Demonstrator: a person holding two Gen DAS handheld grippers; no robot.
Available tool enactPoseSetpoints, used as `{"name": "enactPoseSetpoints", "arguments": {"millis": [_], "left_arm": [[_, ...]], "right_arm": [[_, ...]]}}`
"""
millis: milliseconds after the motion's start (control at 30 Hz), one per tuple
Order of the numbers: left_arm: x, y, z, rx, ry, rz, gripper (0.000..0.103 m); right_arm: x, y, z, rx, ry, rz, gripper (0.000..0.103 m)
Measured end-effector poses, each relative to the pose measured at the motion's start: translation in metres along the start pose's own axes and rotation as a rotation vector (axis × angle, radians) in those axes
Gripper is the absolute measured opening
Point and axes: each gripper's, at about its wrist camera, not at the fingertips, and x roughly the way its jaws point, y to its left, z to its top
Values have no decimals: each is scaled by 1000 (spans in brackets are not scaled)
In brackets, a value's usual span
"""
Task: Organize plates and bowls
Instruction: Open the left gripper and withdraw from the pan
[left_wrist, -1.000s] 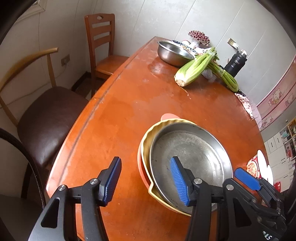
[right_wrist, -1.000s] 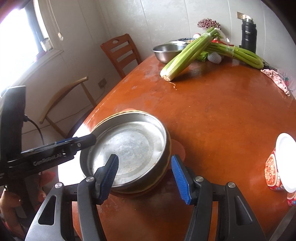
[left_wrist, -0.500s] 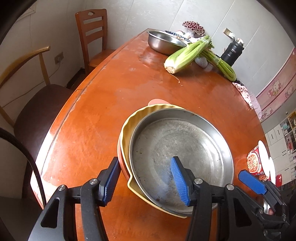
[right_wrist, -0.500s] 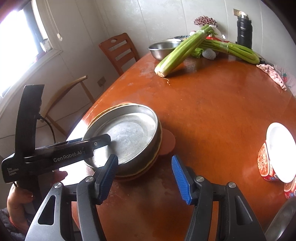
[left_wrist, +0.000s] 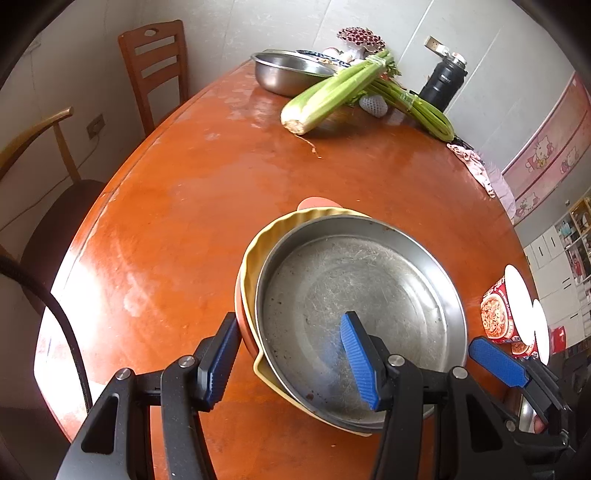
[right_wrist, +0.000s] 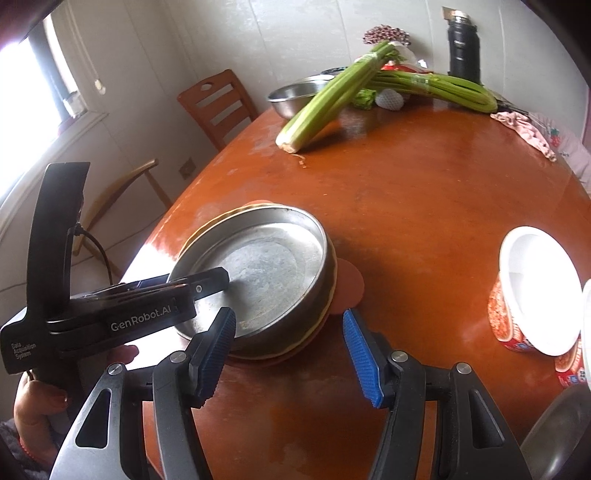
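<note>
Setting: a round, orange-brown desk set against tiled walls, with a slatted wooden chair at its far left edge.
Stack: a steel pan sits inside a yellow fluted dish, which rests on an orange plate (only its rim and a tab show), all near the desk's near-left edge.
Left gripper: jaws apart, straddling the stack's near rim, one pad outside beside the orange rim and the other over the pan's floor; whether either pad touches cannot be told.
Right gripper: jaws apart and empty, held above the desk just at the stack's near-right side, not touching it.
Writing: the left gripper's black body reads "GenRobot.AI" in the right wrist view, with small print that looks like "Data Acquisition System"; a pink wall border carries cartoon cats.
Far side: a steel bowl, celery bunches and a black flask (lettering too small to read).
Right edge: red printed noodle cups with white lids.
Open room: bare desk lies between the stack and the celery, and between the stack and the cups.
Person: a hand grips the left gripper's handle.
</note>
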Motion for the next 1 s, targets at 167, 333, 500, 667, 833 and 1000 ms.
{"name": "enactPoseSetpoints", "arguments": {"millis": [167, 333, 500, 667, 833, 1000], "left_arm": [[3, -7, 3, -1, 6, 11, 55], [-7, -3, 5, -17, -36, 60, 55], [-25, -5, 6, -30, -80, 71, 57], [-43, -27, 1, 6, -123, 58, 63], [-57, -60, -4, 70, -169, 77, 65], [-64, -82, -11, 98, -186, 58, 70]], "right_arm": [[-6, -8, -1, 13, -10, -6, 63], [-23, -12, -1, 9, -62, -13, 63], [-45, -16, -2, -5, -112, -2, 68], [-71, -24, -5, -25, -167, -6, 68], [-92, -37, -11, -16, -208, -48, 69], [-108, -56, -17, 5, -229, -72, 69]]}}
